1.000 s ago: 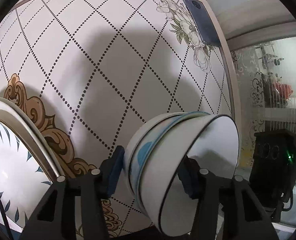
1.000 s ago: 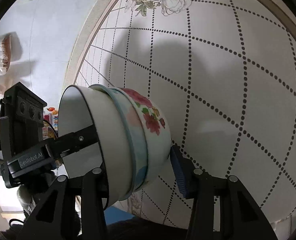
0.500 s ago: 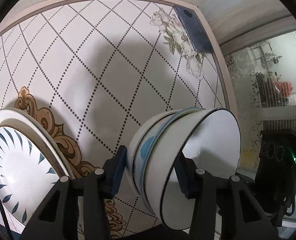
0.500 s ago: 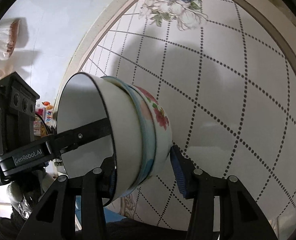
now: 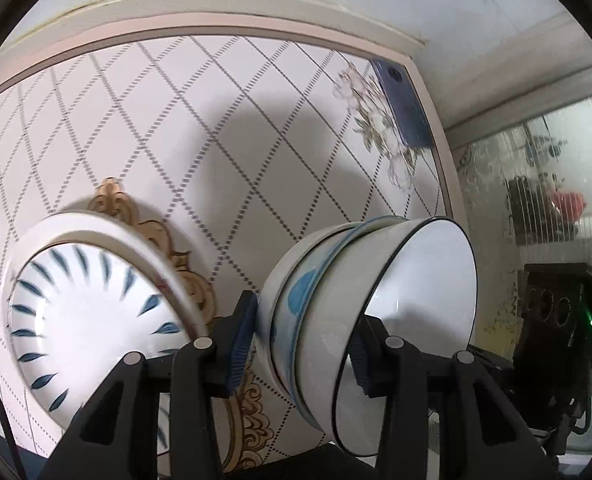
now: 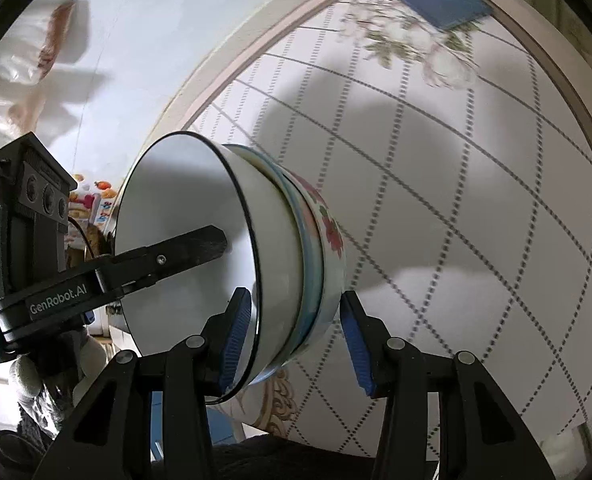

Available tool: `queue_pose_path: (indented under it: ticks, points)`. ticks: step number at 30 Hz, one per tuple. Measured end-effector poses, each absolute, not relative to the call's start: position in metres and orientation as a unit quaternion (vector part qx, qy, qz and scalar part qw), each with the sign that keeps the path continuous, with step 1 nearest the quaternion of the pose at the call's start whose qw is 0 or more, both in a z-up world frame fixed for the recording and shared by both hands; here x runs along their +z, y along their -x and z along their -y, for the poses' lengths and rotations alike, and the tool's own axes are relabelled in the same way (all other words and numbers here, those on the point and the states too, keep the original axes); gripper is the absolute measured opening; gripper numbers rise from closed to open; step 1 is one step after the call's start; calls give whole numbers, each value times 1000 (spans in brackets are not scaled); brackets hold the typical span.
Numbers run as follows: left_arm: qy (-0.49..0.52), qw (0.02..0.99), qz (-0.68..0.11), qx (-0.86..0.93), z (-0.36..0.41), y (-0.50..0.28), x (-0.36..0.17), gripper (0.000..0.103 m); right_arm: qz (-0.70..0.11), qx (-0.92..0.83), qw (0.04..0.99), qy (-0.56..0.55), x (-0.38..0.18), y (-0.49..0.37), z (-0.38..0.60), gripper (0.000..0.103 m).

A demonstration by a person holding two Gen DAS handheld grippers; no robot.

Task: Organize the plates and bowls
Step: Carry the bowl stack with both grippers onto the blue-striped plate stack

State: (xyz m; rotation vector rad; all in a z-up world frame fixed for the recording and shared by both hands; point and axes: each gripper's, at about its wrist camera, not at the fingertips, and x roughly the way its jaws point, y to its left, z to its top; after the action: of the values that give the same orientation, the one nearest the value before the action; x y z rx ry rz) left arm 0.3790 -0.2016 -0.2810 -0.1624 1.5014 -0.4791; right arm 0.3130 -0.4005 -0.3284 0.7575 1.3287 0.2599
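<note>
A stack of three nested bowls [image 5: 335, 312] is held between both grippers: a white bowl with a black rim on top, a blue-patterned one in the middle, a floral one [image 6: 327, 236] at the bottom. My left gripper [image 5: 301, 344] is shut on the stack, one finger inside the top bowl, one under the base. My right gripper [image 6: 294, 336] is shut on the same stack [image 6: 264, 264] from the opposite side. White plates with blue leaf marks [image 5: 92, 308] lie stacked at the left in the left wrist view.
The round table [image 5: 176, 140] has a white cloth with a dotted diamond pattern. A blue phone [image 5: 403, 108] lies at its far edge, also in the right wrist view [image 6: 431, 0]. A glass partition [image 5: 535, 200] stands to the right.
Both grippers have lifted the bowl stack and pulled back from the table. The plate stack shows more fully at the left, and the table's far edge has come into view.
</note>
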Motion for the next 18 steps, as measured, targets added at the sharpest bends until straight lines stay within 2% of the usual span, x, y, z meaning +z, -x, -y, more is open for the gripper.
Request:
queue_pose_path:
  ticks: [11, 18]
  points:
    - [116, 717, -671, -149, 129, -368, -271, 39, -606, 183, 712, -303, -306, -340, 347, 49]
    - [157, 720, -668, -101, 80, -357, -277, 39, -625, 229, 695, -271, -312, -360, 298, 49]
